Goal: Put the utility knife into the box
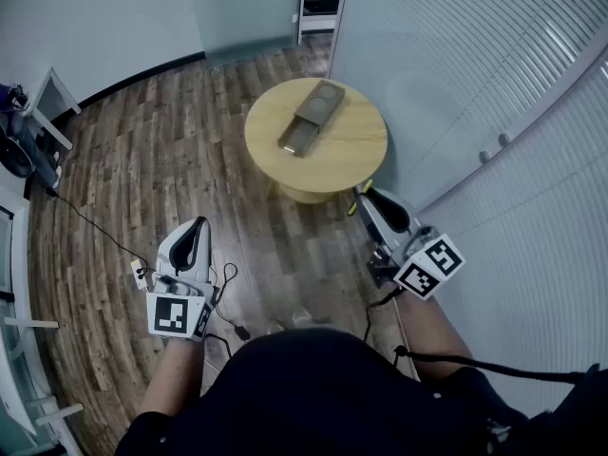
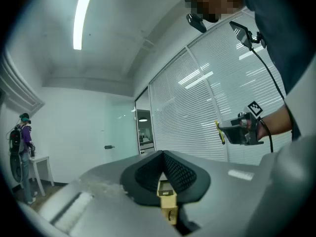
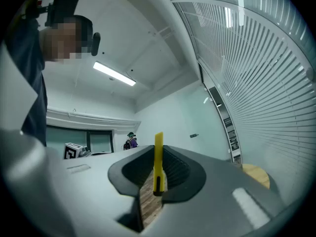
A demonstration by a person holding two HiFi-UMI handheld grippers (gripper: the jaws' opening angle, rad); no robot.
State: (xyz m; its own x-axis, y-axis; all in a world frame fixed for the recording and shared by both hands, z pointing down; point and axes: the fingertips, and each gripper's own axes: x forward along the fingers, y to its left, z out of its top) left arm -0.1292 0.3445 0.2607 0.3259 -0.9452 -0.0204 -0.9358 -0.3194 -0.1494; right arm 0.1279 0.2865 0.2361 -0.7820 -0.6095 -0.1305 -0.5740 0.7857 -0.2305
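A brown box (image 1: 310, 117) with its tray slid partly out lies on the round wooden table (image 1: 356, 145) ahead of me. My right gripper (image 1: 368, 200) is held in the air short of the table's near edge, shut on a yellow utility knife (image 3: 158, 159) that stands upright between its jaws (image 3: 157, 154). The knife's yellow tip (image 1: 357, 200) shows at the jaws. My left gripper (image 1: 197, 228) hangs over the wood floor to the left, jaws closed together with nothing in them (image 2: 163, 158). In the left gripper view the right gripper (image 2: 242, 130) appears, carrying the knife (image 2: 218, 132).
White slatted blinds (image 1: 494, 74) run along the right side, close to the table. Cables (image 1: 104, 236) trail over the wood floor by the left gripper. White desks (image 1: 52, 103) and a person (image 2: 22, 147) are far off at the left. The table's edge (image 3: 256, 174) shows low right.
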